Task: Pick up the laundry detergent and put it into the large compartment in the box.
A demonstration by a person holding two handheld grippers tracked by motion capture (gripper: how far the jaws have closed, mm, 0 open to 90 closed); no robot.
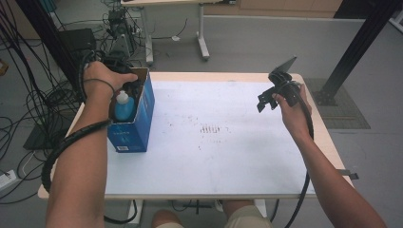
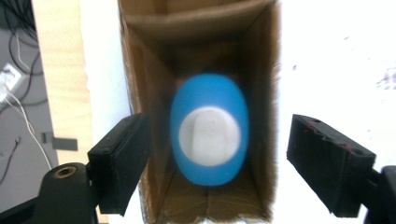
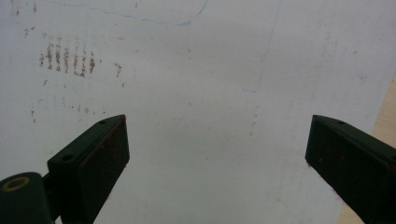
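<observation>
The blue bottle [image 2: 208, 135] stood upright inside the open blue carton [image 1: 142, 121] at the table's [image 1: 228, 161] left edge, and the left gripper [image 2: 219, 158] hung over it, jaws spread and clear of the white cap — released. The risk, I judged: those jaws straddled the carton walls, so a careless lift or swing could snag the cardboard and tip box and bottle. The right gripper [image 3: 217, 158] waited open above bare tabletop. The bottle was blurred — its label unreadable, its base hidden in the carton.
</observation>
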